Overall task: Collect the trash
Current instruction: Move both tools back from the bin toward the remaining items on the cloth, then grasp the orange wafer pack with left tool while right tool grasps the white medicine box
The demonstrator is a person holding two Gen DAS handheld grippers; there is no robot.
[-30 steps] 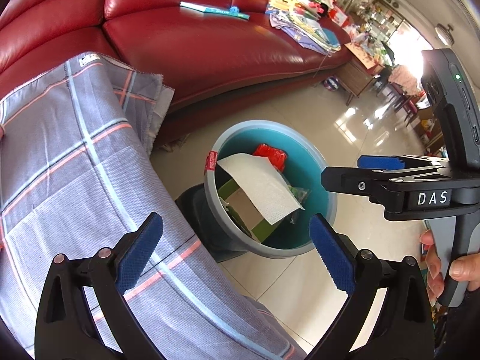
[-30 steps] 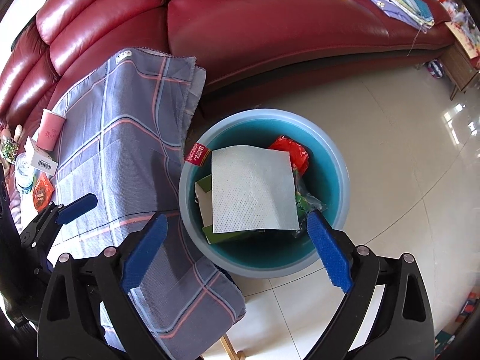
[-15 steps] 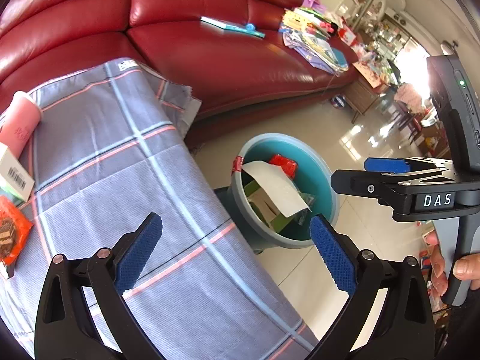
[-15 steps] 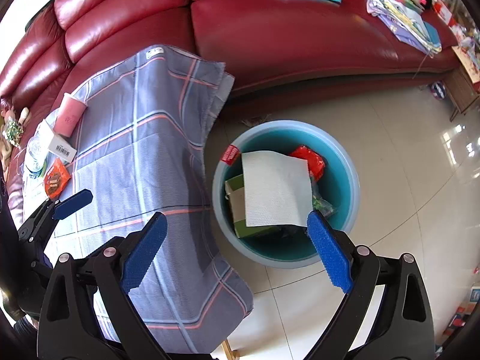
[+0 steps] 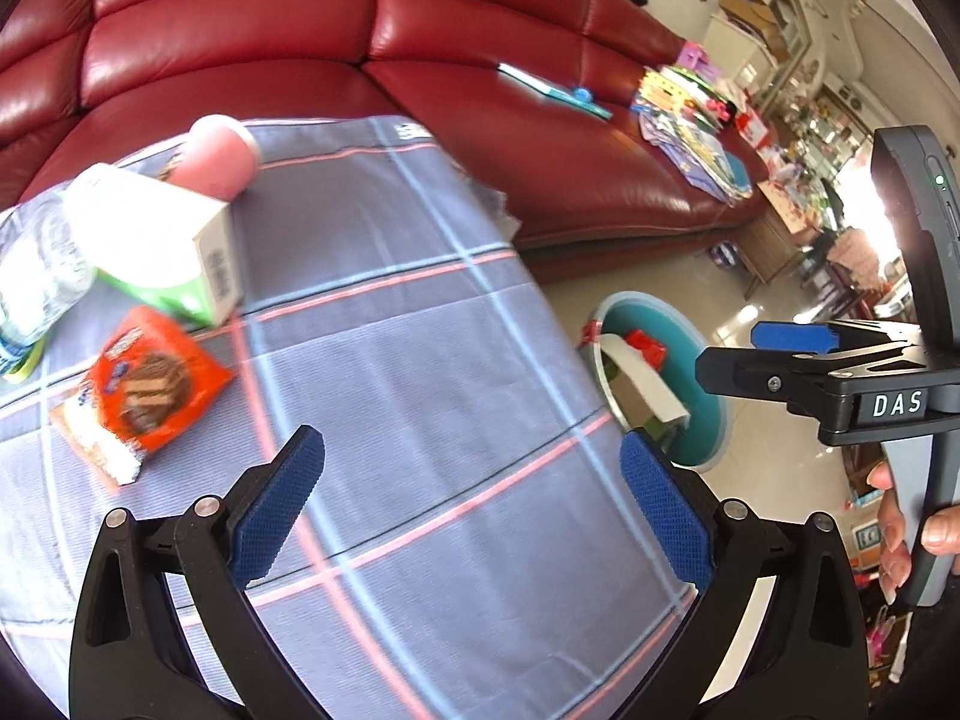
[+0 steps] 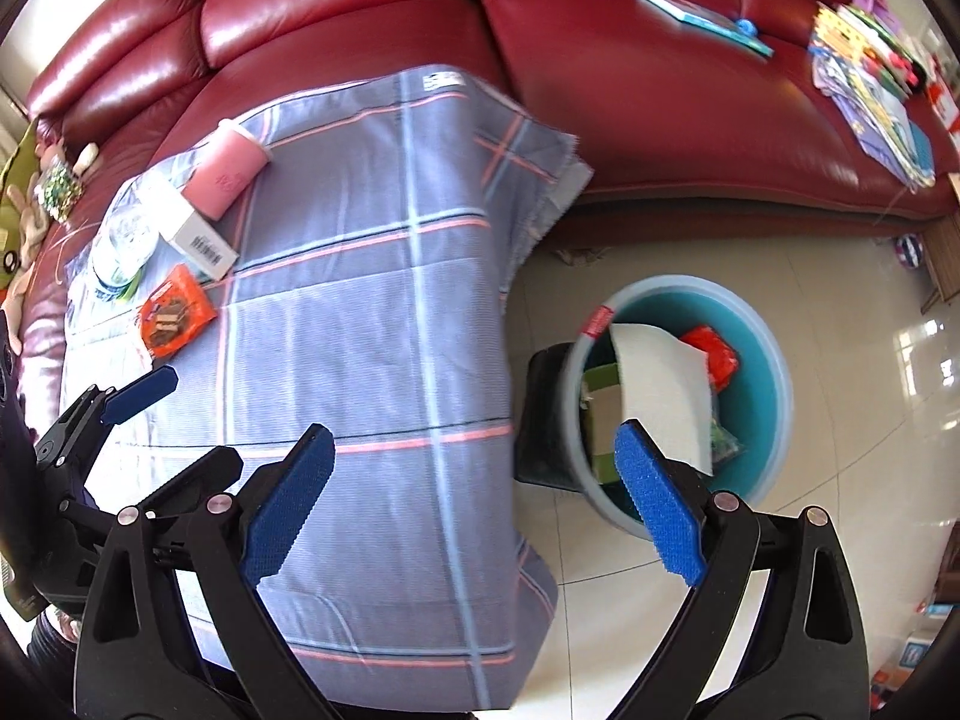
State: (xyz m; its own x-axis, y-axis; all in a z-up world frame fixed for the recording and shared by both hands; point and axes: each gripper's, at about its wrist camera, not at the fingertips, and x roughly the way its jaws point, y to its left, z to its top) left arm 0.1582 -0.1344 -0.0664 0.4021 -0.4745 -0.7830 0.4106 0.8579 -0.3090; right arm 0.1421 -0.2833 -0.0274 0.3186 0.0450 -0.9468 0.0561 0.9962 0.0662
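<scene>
While the teal bin (image 6: 774, 360) on the floor to the right already holds a white paper sheet (image 6: 660, 384), a red wrapper (image 6: 717, 357) and a green carton, four pieces of trash remain on the plaid cloth (image 5: 420, 360) at far left: an orange snack packet (image 5: 144, 387), a white box (image 5: 156, 246), a pink cup (image 5: 219, 159) and a clear plastic bottle (image 5: 36, 282). The left gripper (image 5: 474, 498) and right gripper (image 6: 474, 504) both hang with fingers spread wide, holding nothing. The job looks roughly half done.
</scene>
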